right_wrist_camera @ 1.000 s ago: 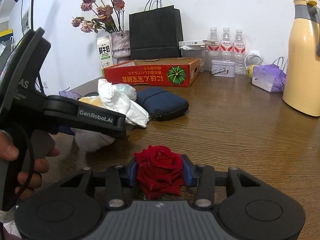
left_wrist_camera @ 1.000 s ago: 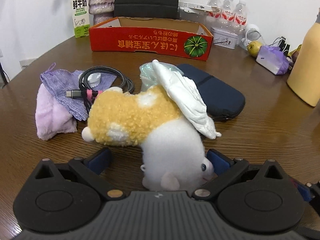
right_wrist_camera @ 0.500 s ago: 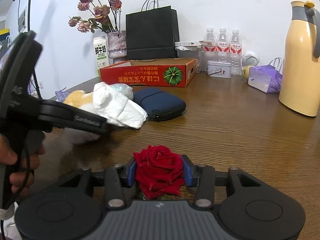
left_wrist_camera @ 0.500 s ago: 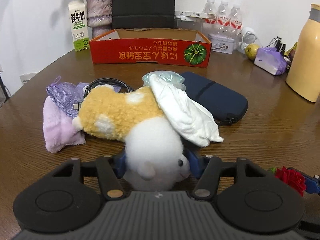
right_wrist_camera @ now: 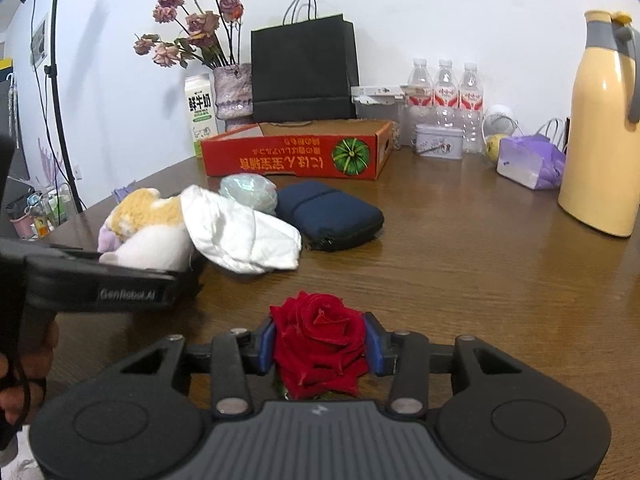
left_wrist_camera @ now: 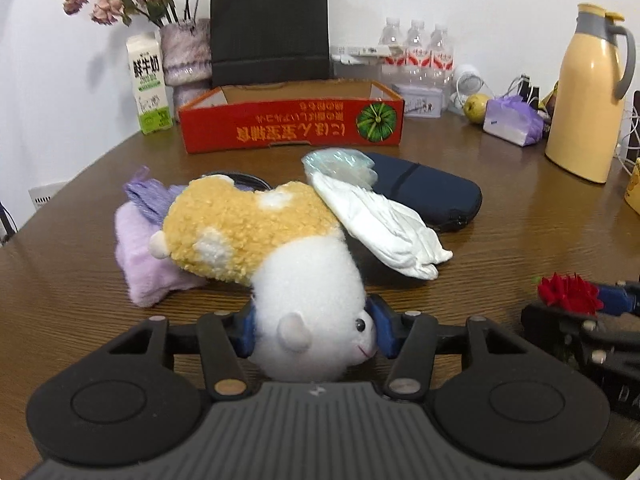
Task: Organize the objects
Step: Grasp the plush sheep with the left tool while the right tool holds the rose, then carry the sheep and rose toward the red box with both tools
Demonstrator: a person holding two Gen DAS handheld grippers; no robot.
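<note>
Left tongs [left_wrist_camera: 312,330] clamp plush toy [left_wrist_camera: 280,248], right tongs [right_wrist_camera: 320,346] rose [right_wrist_camera: 320,344] (red box [left_wrist_camera: 292,124] interior hidden).

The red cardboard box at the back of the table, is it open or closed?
Open. The red cardboard box has no lid or flaps over it; its brown inner walls show above the front panel. Whether anything lies inside cannot be told.

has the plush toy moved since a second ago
Yes. The left gripper has shut on the plush toy and lifted it: its yellow body now covers the cable and rides higher against the red box.
</note>
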